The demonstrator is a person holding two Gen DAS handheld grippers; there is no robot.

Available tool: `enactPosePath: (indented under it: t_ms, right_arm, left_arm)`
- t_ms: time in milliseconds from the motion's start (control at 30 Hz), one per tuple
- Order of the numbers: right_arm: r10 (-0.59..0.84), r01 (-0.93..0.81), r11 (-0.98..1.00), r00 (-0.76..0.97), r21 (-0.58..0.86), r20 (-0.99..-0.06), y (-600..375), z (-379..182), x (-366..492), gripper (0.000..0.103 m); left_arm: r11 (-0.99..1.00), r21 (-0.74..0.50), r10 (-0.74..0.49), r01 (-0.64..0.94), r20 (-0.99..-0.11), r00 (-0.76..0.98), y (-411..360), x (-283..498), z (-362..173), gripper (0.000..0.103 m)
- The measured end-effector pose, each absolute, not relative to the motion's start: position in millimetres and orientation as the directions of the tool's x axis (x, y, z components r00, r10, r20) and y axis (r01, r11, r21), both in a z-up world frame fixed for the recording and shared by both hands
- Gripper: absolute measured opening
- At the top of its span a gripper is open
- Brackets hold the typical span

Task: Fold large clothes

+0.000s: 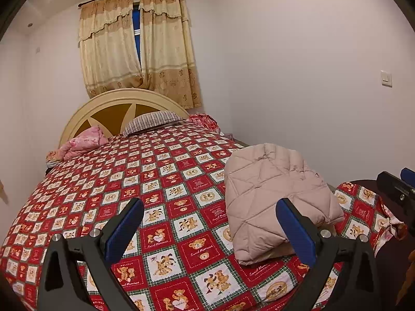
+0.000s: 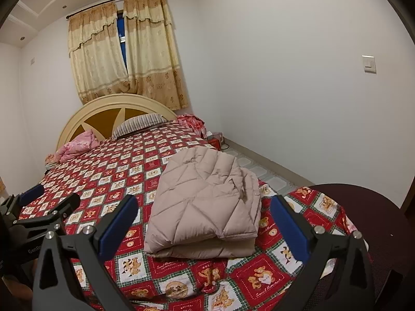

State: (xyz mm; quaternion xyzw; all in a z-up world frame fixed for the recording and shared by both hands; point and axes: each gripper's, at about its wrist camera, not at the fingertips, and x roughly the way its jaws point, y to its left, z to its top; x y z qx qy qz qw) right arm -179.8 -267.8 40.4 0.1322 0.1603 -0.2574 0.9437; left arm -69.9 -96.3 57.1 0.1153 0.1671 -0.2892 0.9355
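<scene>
A beige quilted puffer jacket point(image 1: 275, 194) lies folded into a thick rectangular bundle on the bed near its foot, also in the right wrist view point(image 2: 205, 202). My left gripper point(image 1: 210, 210) is open and empty, held above the bedspread, left of the jacket. My right gripper point(image 2: 203, 207) is open and empty, with the folded jacket lying between and beyond its blue pads point(image 2: 288, 225). The left gripper also shows at the left edge of the right wrist view point(image 2: 52, 197). Part of the right gripper shows at the right edge of the left wrist view point(image 1: 400, 184).
The bed has a red teddy-bear checked bedspread point(image 1: 160, 181). A striped pillow point(image 1: 153, 123), a pink bundle point(image 1: 83, 142) and red cloth point(image 1: 205, 120) lie by the headboard point(image 1: 114, 108). A dark round seat point(image 2: 368, 212) stands at the bed's foot, right. A white wall runs along the right.
</scene>
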Motion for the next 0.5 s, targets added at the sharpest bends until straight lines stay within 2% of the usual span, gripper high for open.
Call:
enactPosePath:
  t_ms: [500]
  right_arm:
    - [-0.445, 0.529, 0.833, 0.815, 0.163, -0.370, -271.0, 39.1, -179.0, 0.103]
  left_arm:
    - [0.813, 0.132, -0.491, 0.568, -0.369, 0.789, -95.0, -68.8, 56.4, 0.102]
